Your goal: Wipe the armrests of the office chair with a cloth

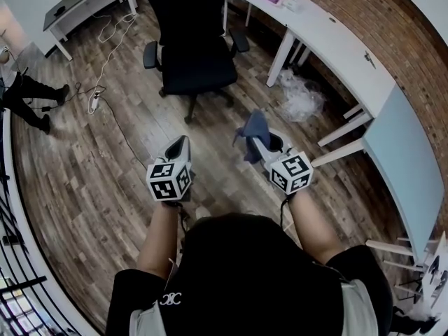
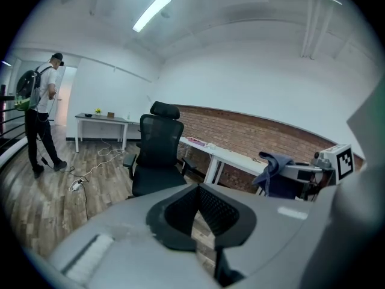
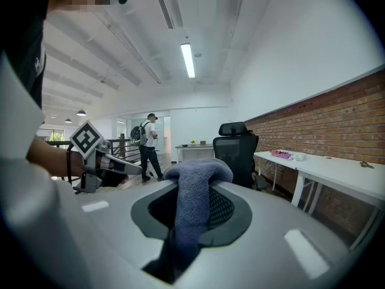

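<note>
A: Head view: why's the cloth (image 1: 253, 131) raised?
B: The right claw (image 1: 260, 140) pinches it ready; the office chair (image 1: 192, 54) stands well ahead.
A: Left gripper view?
B: The left claw (image 2: 198, 194) is pressed together, empty, seemingly spare.
A: Right gripper view?
B: The cloth (image 3: 194, 203) droops, clamped.

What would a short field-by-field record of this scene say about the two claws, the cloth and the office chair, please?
right claw: shut on the blue cloth, which drapes over it
left claw: shut, nothing held
office chair: black, on the floor ahead of both claws, not touched
armrests: well apart from the blue cloth
white desk: right of the office chair
person: standing in the background with a backpack
</note>
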`<state>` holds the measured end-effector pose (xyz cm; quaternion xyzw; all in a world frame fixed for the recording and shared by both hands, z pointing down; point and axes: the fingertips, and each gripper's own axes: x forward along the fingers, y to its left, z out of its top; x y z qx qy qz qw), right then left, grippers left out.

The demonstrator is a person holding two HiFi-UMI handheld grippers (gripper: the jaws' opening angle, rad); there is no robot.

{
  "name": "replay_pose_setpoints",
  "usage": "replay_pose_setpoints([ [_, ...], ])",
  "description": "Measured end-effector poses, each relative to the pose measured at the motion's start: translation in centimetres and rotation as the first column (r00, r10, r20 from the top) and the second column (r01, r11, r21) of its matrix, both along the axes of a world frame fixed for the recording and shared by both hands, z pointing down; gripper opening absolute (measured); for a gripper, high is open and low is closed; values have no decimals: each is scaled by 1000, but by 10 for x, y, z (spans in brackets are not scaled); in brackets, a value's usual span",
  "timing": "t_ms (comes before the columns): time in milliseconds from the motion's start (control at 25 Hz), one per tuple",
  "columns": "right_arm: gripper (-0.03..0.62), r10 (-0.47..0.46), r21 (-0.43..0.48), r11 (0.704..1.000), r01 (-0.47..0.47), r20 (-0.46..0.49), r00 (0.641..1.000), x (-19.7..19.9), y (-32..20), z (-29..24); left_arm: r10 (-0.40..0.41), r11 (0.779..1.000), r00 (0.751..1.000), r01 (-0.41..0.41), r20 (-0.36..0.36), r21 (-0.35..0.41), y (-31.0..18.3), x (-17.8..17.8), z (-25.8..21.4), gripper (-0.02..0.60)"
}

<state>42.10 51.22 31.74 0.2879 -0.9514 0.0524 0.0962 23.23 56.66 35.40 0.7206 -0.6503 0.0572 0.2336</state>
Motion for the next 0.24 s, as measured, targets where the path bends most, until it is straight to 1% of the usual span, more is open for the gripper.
replay_pose_setpoints([
  [240, 71, -24, 10, 1000, 24, -3, 1000, 0, 3, 1, -11, 1000, 1000, 11, 4, -2, 6, 2, 1, 5],
])
